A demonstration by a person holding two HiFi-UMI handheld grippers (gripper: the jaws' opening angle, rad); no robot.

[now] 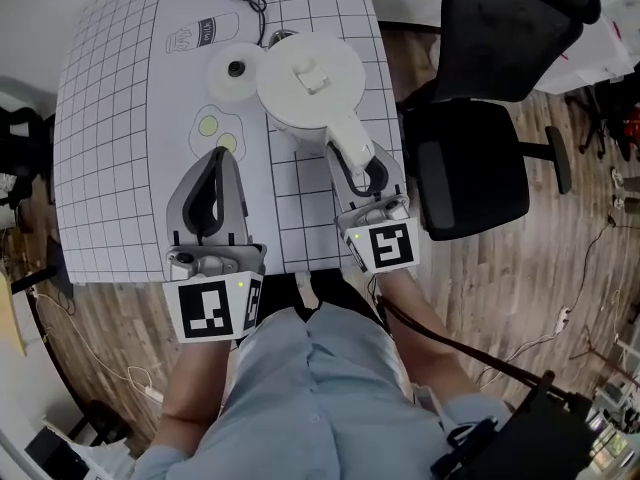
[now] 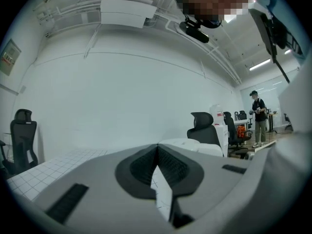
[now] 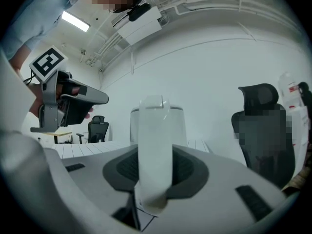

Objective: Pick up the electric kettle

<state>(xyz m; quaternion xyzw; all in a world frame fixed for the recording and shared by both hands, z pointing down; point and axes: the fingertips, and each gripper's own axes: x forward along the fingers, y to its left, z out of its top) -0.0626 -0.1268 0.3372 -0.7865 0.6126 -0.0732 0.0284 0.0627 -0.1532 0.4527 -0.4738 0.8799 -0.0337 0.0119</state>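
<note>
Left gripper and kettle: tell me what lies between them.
In the head view, only bare printed table mat lies between the left gripper and the kettle; the round kettle base sits off to one side.

Fig. legend, person w/ rig. Wears a light-blue shirt (image 1: 320, 398) w/ a placket down its middle.

Ahead of shirt, person's L: left gripper (image 1: 221, 156), grey shell, curved fingers, black ribbed pads (image 2: 141, 167). Its marker cube (image 1: 213, 310) has black-on-white squares, w/ a green LED (image 1: 241, 284) beside it.

Ahead of shirt, person's R: right gripper (image 1: 362, 168), same build & cube.

Black cable (image 1: 450, 343) runs past shirt's R side.
</note>
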